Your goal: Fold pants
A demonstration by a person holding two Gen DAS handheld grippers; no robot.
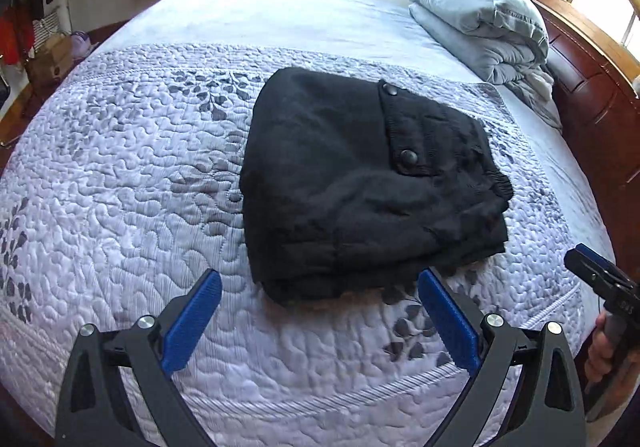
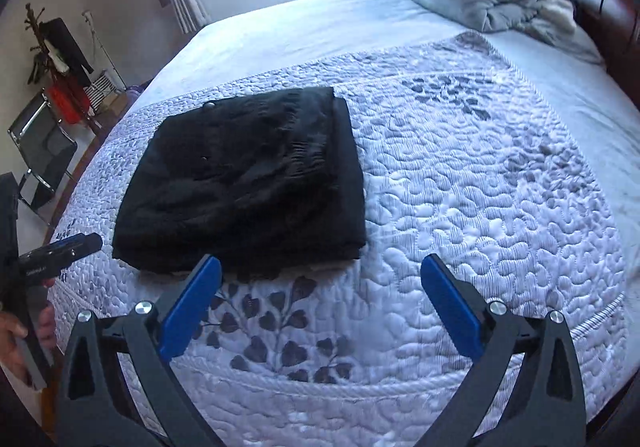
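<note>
pants: folded, on quilt mid-bed | duvet: bundled at headboard corner, well apart | both grippers: before pants, at near edge

The black pants lie folded into a compact, flat bundle on the bed, two round buttons showing, just ahead of both open jaws, untouched.

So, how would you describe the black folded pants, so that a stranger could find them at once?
Start from the big bed with its pale quilted bedspread. The black folded pants lie as a flat bundle on the leaf-patterned part. Unlike the grey bundled duvet by the headboard, they are dark, with two round buttons.
</note>
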